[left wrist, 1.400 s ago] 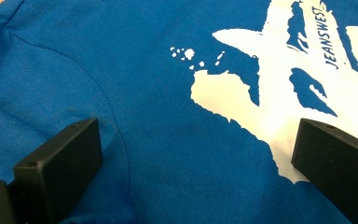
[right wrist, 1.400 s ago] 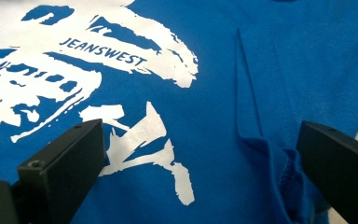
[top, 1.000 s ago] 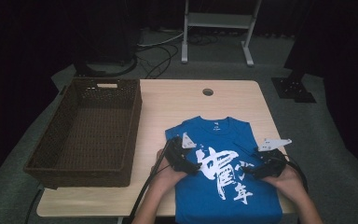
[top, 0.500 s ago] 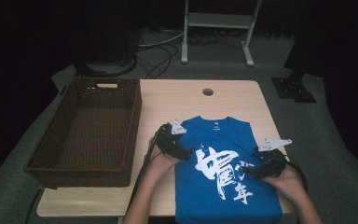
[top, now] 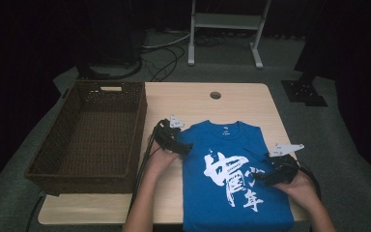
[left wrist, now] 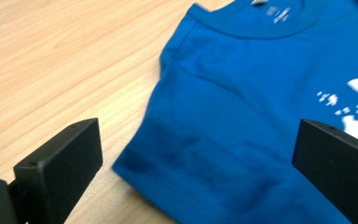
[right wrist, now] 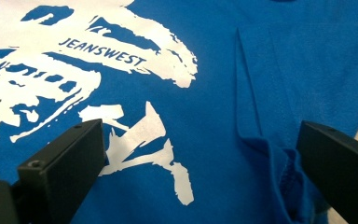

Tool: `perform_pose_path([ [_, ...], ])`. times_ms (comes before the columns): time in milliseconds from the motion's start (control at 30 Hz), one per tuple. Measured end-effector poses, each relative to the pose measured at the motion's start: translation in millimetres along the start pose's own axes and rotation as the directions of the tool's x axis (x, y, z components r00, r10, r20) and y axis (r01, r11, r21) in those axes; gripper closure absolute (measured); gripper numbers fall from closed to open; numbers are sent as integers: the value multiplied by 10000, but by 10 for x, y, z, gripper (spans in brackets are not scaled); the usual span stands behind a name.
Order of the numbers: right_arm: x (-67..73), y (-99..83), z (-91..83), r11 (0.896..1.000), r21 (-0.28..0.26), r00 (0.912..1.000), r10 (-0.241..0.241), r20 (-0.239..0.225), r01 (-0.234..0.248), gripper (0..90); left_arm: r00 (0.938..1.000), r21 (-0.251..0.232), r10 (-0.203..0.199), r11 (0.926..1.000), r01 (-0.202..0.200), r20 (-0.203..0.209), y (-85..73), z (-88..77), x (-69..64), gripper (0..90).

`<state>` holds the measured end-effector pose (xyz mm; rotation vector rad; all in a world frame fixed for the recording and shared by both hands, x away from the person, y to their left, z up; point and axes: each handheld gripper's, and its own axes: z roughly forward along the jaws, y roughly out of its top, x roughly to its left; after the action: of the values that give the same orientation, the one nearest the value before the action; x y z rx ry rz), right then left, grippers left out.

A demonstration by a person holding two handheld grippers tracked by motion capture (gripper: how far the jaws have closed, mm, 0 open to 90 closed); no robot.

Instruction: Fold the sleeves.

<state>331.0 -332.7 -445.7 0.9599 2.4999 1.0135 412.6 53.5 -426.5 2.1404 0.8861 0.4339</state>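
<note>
1. The blue T-shirt (top: 232,179) lay flat on the table (top: 193,99), print up, right of the wicker basket (top: 89,133).
2. Your left gripper (top: 186,147) sat at the shirt's left sleeve edge, jaws wide apart, gripping nothing.
3. Your right gripper (top: 261,179) hovered over the white print (right wrist: 98,60), jaws wide, empty.

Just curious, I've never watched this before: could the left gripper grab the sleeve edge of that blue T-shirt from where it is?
Probably yes. The left gripper is open at the blue T-shirt's sleeve edge, with only bare table around it.
</note>
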Motion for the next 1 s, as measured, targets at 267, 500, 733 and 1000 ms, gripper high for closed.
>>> perform_pose_path([
  [267,-45,-35,-40,10000,62,10000,23,-2,-23,18,9996,-145,-272,9995,271,-86,-4,36,140,11],
  [500,-73,-47,-52,10000,60,10000,-18,-39,18,18,9988,-182,-475,9987,473,-101,-4,65,256,56],
  [733,-72,-50,-50,10000,23,10000,-13,-38,13,18,9986,-185,-435,9989,429,-297,-56,40,267,248],
  [1000,-72,-51,-50,10000,16,10000,-12,-33,12,18,9957,65,-606,9981,612,-707,-105,54,298,437],
])
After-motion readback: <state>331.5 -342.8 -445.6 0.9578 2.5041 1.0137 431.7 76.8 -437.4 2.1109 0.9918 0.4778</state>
